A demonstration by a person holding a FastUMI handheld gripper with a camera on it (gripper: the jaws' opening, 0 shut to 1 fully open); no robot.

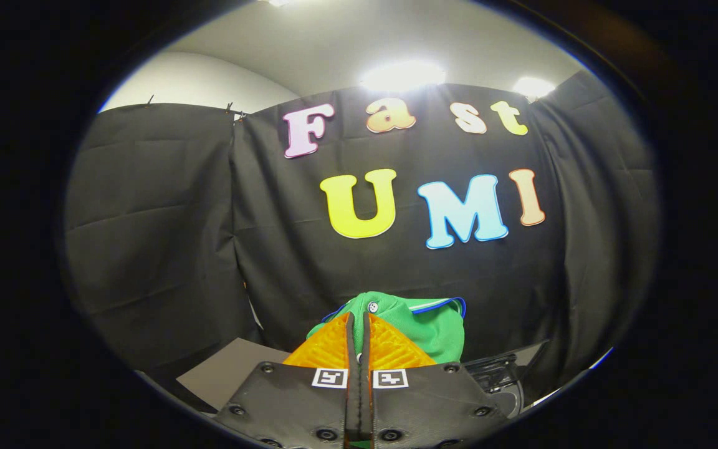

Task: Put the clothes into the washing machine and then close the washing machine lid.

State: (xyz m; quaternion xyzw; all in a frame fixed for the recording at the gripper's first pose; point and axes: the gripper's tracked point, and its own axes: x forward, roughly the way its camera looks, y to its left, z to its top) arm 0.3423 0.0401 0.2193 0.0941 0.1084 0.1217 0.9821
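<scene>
A green garment with a white button and a blue-and-white trimmed collar hangs bunched right at my fingertips, lifted in front of the black cloth wall. My gripper is shut on the green garment, its two fingers pressed together with a fold of the cloth pinched between them. Below the garment, to the right of my fingers, a dark rounded part of the washing machine shows. Most of the machine is hidden behind my fingers and the gripper's body.
A flat grey-brown surface lies low to the left of my fingers. The black cloth wall stands close behind, all round the back. Bright ceiling lamps shine above it.
</scene>
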